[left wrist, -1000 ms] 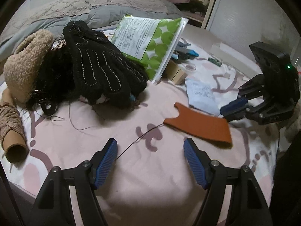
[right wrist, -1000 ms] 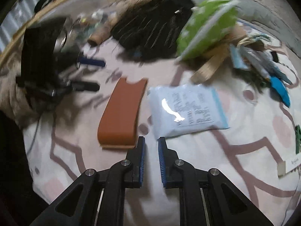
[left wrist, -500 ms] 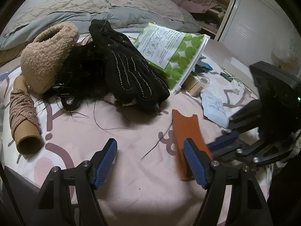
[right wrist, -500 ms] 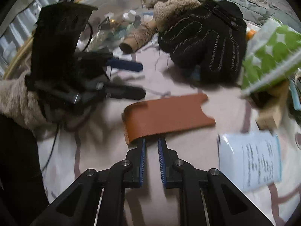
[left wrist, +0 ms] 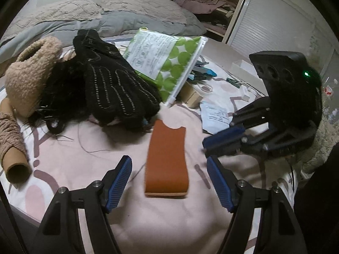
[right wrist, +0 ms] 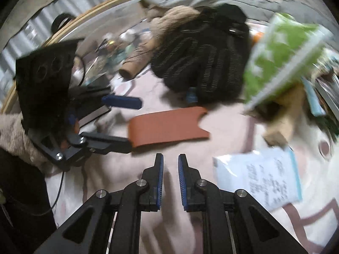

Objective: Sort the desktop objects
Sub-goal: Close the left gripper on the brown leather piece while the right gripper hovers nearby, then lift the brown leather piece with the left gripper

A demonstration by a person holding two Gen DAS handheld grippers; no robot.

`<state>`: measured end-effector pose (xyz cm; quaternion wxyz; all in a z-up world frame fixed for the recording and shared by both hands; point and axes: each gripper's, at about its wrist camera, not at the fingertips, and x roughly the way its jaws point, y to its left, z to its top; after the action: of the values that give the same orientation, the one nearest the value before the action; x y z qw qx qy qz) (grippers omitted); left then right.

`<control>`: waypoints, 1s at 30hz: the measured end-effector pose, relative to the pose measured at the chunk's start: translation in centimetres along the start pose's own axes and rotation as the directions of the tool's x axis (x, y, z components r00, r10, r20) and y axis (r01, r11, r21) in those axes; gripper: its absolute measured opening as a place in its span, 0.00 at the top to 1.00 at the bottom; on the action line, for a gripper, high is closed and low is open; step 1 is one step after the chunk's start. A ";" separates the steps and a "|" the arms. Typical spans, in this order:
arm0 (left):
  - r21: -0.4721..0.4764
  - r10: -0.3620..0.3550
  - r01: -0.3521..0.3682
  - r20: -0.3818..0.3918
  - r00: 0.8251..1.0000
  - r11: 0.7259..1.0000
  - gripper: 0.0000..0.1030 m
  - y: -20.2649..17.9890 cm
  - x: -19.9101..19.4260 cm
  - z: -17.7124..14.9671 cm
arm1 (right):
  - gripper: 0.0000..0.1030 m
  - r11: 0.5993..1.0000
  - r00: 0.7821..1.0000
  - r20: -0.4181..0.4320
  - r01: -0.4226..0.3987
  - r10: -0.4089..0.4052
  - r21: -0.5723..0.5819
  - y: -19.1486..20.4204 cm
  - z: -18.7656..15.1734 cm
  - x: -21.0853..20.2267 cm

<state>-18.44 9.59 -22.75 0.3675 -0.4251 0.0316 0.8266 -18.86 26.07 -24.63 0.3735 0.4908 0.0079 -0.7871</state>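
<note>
An orange-brown leather sleeve (left wrist: pixel 167 158) (right wrist: pixel 167 126) lies flat on the pink patterned bedspread (left wrist: pixel 95 154). My left gripper (left wrist: pixel 168 160) (right wrist: pixel 135 123) is open and straddles the sleeve's near end; its blue pads stand clear of the sleeve on both sides. My right gripper (right wrist: pixel 170 158) (left wrist: pixel 204 147) is shut with nothing between its fingers, and hovers just to the right of the sleeve, close to the left gripper's right finger. Behind the sleeve lie black knitted gloves (left wrist: pixel 114 89) (right wrist: pixel 203 63) and a green-dotted pouch (left wrist: pixel 167 61) (right wrist: pixel 281 53).
A white-and-blue packet (left wrist: pixel 216 114) (right wrist: pixel 267 180) lies right of the sleeve. A fleecy beige item (left wrist: pixel 29 78) and a twine spool on a cardboard tube (left wrist: pixel 12 144) sit at the left. A wooden block (left wrist: pixel 191 96) and small clutter lie under the pouch; grey bedding behind.
The left view has swung round, so the sleeve now lies lengthwise between the left fingers. The right gripper, still shut, has come closer beside the left gripper.
</note>
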 end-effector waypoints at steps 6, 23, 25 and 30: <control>0.009 0.031 -0.031 -0.029 0.999 0.999 0.29 -0.7 1.1 0.1 | 0.85 0.998 0.998 0.044 0.046 -0.049 0.051 -1.3 0.3 -1.1; 0.115 -0.054 0.067 -0.117 0.992 0.991 0.57 -1.9 1.4 -1.4 | 0.85 0.937 0.950 0.144 0.234 -0.277 0.259 -7.4 -0.6 -5.9; 0.166 -0.062 0.084 -0.132 0.989 0.983 0.57 -2.8 1.1 -1.9 | 0.85 0.925 0.945 0.132 0.253 -0.299 0.282 -8.2 -0.8 -5.9; 0.243 -0.033 0.075 -0.172 0.985 0.967 0.57 -4.0 1.2 -2.9 | 0.85 0.898 0.926 0.082 0.331 -0.368 0.288 -9.6 -1.5 -4.8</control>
<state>-14.35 12.15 -24.38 0.4361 -0.4440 0.1537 0.7675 -22.25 36.36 -25.07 0.1553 0.4735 -0.0361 -0.8663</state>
